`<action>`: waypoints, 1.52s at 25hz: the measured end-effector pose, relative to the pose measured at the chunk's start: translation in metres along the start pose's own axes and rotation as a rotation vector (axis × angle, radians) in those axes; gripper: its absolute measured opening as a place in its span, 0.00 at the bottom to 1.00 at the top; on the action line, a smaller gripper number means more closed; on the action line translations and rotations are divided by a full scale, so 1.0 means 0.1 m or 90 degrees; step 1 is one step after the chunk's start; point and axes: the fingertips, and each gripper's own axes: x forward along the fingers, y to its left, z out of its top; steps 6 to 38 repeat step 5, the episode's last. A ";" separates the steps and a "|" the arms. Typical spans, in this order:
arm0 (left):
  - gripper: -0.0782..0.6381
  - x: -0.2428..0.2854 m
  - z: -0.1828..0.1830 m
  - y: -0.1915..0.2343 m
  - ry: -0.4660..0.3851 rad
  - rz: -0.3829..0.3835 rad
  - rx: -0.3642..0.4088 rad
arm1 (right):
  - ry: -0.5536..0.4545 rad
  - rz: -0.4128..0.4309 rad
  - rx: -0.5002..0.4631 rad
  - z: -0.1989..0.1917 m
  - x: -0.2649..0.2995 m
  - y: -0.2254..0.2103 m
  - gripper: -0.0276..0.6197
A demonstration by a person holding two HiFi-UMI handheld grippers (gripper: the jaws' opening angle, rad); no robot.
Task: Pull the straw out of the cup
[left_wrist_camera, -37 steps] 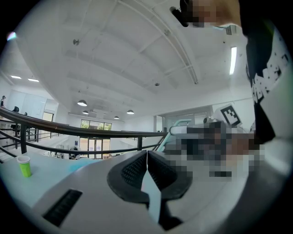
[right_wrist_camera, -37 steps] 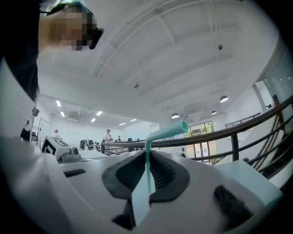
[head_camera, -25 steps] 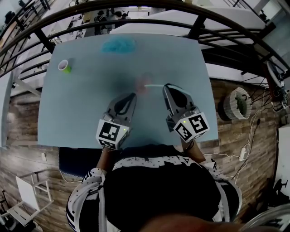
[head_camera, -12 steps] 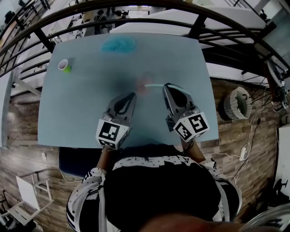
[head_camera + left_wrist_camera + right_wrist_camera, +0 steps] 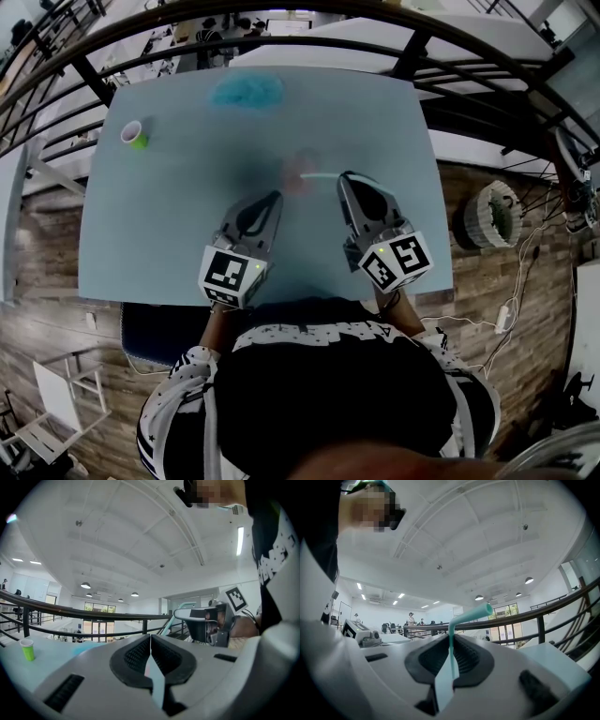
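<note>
My right gripper is shut on a teal bendy straw. The straw stands between the pads, and its bent top sticks out to one side. From above, the straw reaches left from the jaw tips over the table. A small green cup stands far off at the table's back left, with no straw in it. My left gripper is shut, its pads meeting with only a thin pinkish sliver showing in the slit. A faint pinkish blur sits just beyond its tip; I cannot tell what it is.
The light blue table is bordered by a dark railing at the back. A blue crumpled thing lies at the back middle. The person's patterned sleeves and dark shirt fill the near side.
</note>
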 end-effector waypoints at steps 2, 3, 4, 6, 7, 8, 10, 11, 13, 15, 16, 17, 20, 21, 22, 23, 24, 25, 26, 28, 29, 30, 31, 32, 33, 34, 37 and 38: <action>0.13 0.00 0.00 0.01 0.000 0.001 -0.001 | -0.001 0.002 0.000 -0.01 0.02 0.00 0.11; 0.13 0.01 -0.01 0.02 0.000 0.001 -0.001 | -0.002 0.003 0.000 -0.01 0.02 -0.01 0.11; 0.13 0.01 -0.01 0.02 0.000 0.001 -0.001 | -0.003 0.004 0.000 -0.02 0.03 -0.01 0.11; 0.13 0.01 -0.02 0.03 0.000 0.001 -0.001 | -0.003 0.005 0.000 -0.03 0.04 -0.01 0.11; 0.13 0.01 -0.02 0.03 0.000 0.001 -0.001 | -0.003 0.005 0.000 -0.03 0.04 -0.01 0.11; 0.13 0.01 -0.02 0.03 0.000 0.001 -0.001 | -0.003 0.005 0.000 -0.03 0.04 -0.01 0.11; 0.13 0.01 -0.02 0.03 0.000 0.001 -0.001 | -0.003 0.005 0.000 -0.03 0.04 -0.01 0.11; 0.13 0.01 -0.02 0.03 0.000 0.001 -0.001 | -0.003 0.005 0.000 -0.03 0.04 -0.01 0.11; 0.13 0.01 -0.02 0.03 0.000 0.001 -0.001 | -0.003 0.005 0.000 -0.03 0.04 -0.01 0.11; 0.13 0.01 -0.02 0.03 0.000 0.001 -0.001 | -0.003 0.005 0.000 -0.03 0.04 -0.01 0.11; 0.13 0.01 -0.02 0.03 0.000 0.001 -0.001 | -0.003 0.005 0.000 -0.03 0.04 -0.01 0.11; 0.13 0.01 -0.02 0.03 0.000 0.001 -0.001 | -0.003 0.005 0.000 -0.03 0.04 -0.01 0.11; 0.13 0.01 -0.02 0.03 0.000 0.001 -0.001 | -0.003 0.005 0.000 -0.03 0.04 -0.01 0.11; 0.13 0.01 -0.02 0.03 0.000 0.001 -0.001 | -0.003 0.005 0.000 -0.03 0.04 -0.01 0.11; 0.13 0.01 -0.02 0.03 0.000 0.001 -0.001 | -0.003 0.005 0.000 -0.03 0.04 -0.01 0.11; 0.13 0.01 -0.02 0.03 0.000 0.001 -0.001 | -0.003 0.005 0.000 -0.03 0.04 -0.01 0.11; 0.13 0.01 -0.02 0.03 0.000 0.001 -0.001 | -0.003 0.005 0.000 -0.03 0.04 -0.01 0.11; 0.13 0.01 -0.02 0.03 0.000 0.001 -0.001 | -0.003 0.005 0.000 -0.03 0.04 -0.01 0.11; 0.13 0.01 -0.02 0.03 0.000 0.001 -0.001 | -0.003 0.005 0.000 -0.03 0.04 -0.01 0.11; 0.13 0.01 -0.02 0.03 0.000 0.001 -0.001 | -0.003 0.005 0.000 -0.03 0.04 -0.01 0.11; 0.13 0.01 -0.02 0.03 0.000 0.001 -0.001 | -0.003 0.005 0.000 -0.03 0.04 -0.01 0.11; 0.13 0.01 -0.02 0.03 0.000 0.001 -0.001 | -0.003 0.005 0.000 -0.03 0.04 -0.01 0.11; 0.13 0.01 -0.02 0.03 0.000 0.001 -0.001 | -0.003 0.005 0.000 -0.03 0.04 -0.01 0.11; 0.13 0.01 -0.02 0.03 0.000 0.001 -0.001 | -0.003 0.005 0.000 -0.03 0.04 -0.01 0.11; 0.13 0.01 -0.02 0.03 0.000 0.001 -0.001 | -0.003 0.005 0.000 -0.03 0.04 -0.01 0.11; 0.13 0.01 -0.02 0.03 0.000 0.001 -0.001 | -0.003 0.005 0.000 -0.03 0.04 -0.01 0.11; 0.13 0.01 -0.02 0.03 0.000 0.001 -0.001 | -0.003 0.005 0.000 -0.03 0.04 -0.01 0.11; 0.13 0.01 -0.02 0.03 0.000 0.001 -0.001 | -0.003 0.005 0.000 -0.03 0.04 -0.01 0.11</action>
